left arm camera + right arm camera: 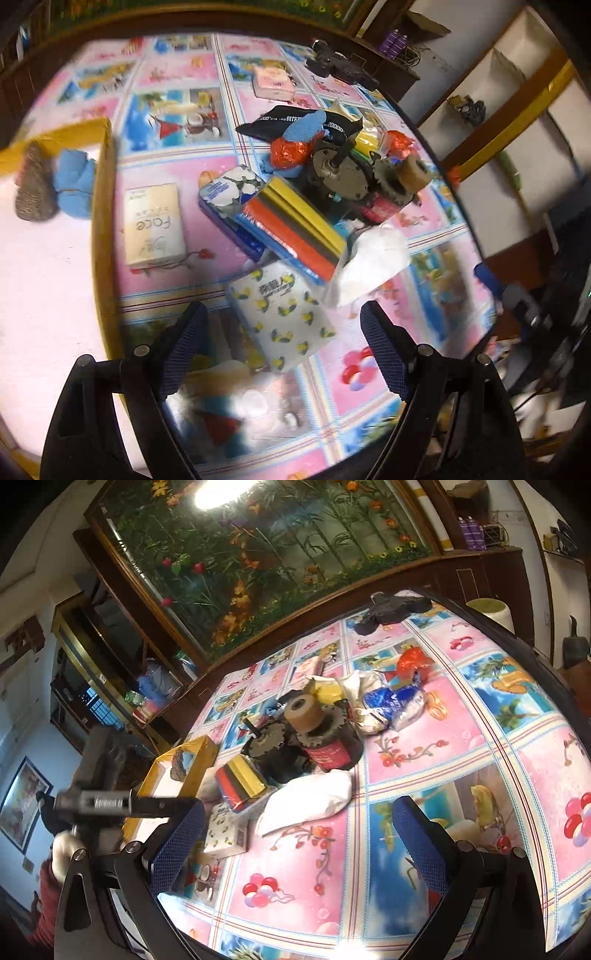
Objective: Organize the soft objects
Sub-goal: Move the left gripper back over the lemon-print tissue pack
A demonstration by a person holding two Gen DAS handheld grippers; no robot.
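Both grippers' fingers spread wide (empty): left gripper [284,350] above the flat, diagonal tissue pack [282,319]; right gripper [299,840].

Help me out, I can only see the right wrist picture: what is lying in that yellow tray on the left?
Observer: In the left wrist view, the yellow tray holds a blue cloth and a brown knitted piece, side by side.
Operator: Is anything hiding behind its wall?
Observer: Yes, a cream tissue pack marked Face lies on the table just outside the tray.
Operator: Is the other gripper holding something?
Observer: No, the left gripper is open; the lemon-print tissue pack shows between its fingers, not gripped.
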